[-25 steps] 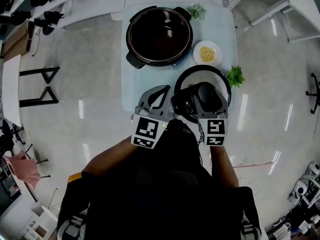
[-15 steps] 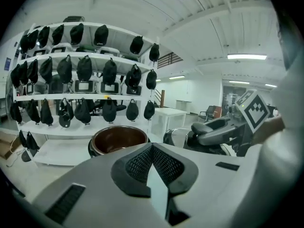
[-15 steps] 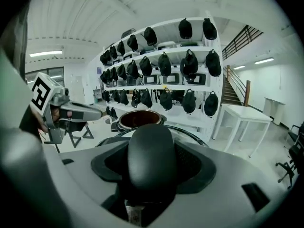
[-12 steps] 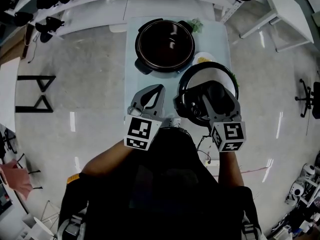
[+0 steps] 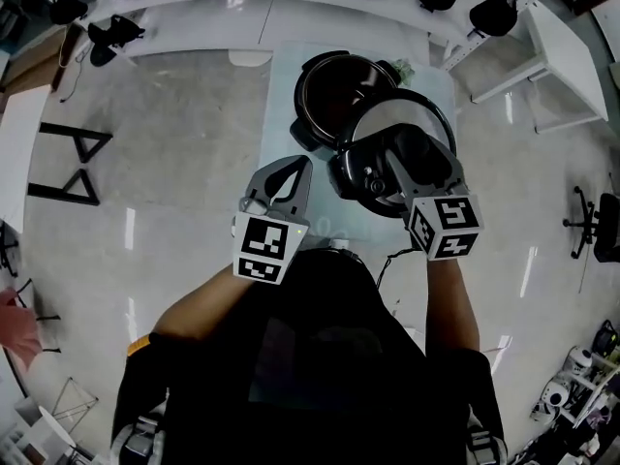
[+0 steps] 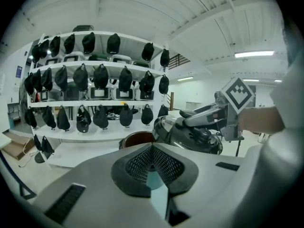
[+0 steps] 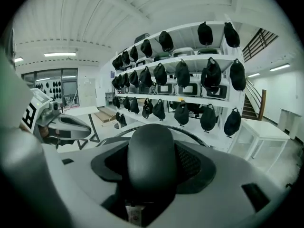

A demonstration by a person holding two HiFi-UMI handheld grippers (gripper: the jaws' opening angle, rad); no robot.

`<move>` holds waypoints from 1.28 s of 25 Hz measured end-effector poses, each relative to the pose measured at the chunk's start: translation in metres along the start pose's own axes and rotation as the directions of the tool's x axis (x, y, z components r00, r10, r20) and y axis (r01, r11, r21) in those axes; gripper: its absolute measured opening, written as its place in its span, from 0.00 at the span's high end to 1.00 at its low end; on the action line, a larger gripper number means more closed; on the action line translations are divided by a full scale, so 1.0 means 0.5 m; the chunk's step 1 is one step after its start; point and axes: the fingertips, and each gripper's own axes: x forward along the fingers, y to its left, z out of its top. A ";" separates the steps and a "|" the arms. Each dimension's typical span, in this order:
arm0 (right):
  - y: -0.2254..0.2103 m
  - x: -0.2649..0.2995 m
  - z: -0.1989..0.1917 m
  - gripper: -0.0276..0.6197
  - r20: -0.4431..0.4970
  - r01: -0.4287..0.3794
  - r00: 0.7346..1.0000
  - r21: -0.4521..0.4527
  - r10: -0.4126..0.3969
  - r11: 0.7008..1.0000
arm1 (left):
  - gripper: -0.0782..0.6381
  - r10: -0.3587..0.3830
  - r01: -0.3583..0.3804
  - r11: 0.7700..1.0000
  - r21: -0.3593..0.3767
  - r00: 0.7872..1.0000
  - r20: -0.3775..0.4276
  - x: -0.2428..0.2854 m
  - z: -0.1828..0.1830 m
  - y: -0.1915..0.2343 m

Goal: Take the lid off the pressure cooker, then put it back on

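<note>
The open pressure cooker pot (image 5: 334, 90) stands on the pale blue table (image 5: 283, 114), its dark inside showing. My right gripper (image 5: 397, 158) is shut on the black handle (image 7: 152, 163) of the lid (image 5: 360, 184). The lid hangs in the air, overlapping the pot's near right rim in the head view. My left gripper (image 5: 304, 165) hovers left of the lid, over the table's near left part, shut with nothing in it. In the left gripper view the brown pot (image 6: 137, 139) sits behind its closed tips (image 6: 152, 147), with the lifted lid (image 6: 190, 133) to the right.
White shelves with rows of black caps (image 6: 100, 77) curve behind the table. A black trestle stand (image 5: 68, 168) is on the floor at left. White tables (image 5: 557, 56) stand at right. A green sprig (image 5: 403, 67) peeks out beside the pot.
The right gripper has lifted the lid off the table's near right and carried it toward the pot, covering the small plate. The left gripper stays shut, roughly where it was.
</note>
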 end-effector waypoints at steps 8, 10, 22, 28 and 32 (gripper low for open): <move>0.038 0.134 0.048 0.51 -0.034 -0.055 0.998 -0.038 0.054 0.998 | 0.88 0.088 -0.087 0.996 -0.020 0.996 0.021 -0.015 0.006 0.099; 0.043 0.162 0.053 0.51 -0.046 -0.062 0.997 -0.050 0.060 0.997 | 0.88 0.105 -0.104 0.994 -0.024 0.994 0.025 -0.016 0.007 0.119; 0.039 0.306 0.057 0.51 -0.125 -0.094 0.988 -0.048 0.088 0.994 | 0.88 0.154 -0.154 0.986 -0.060 0.988 -0.001 0.009 0.000 0.217; 0.038 0.356 0.051 0.51 -0.164 -0.113 0.981 -0.067 0.100 0.991 | 0.88 0.146 -0.147 0.987 -0.071 0.989 -0.012 0.031 -0.003 0.244; 0.033 0.375 0.040 0.51 -0.188 -0.117 0.977 -0.060 0.104 0.991 | 0.88 0.138 -0.139 0.987 -0.080 0.990 -0.021 0.046 -0.008 0.258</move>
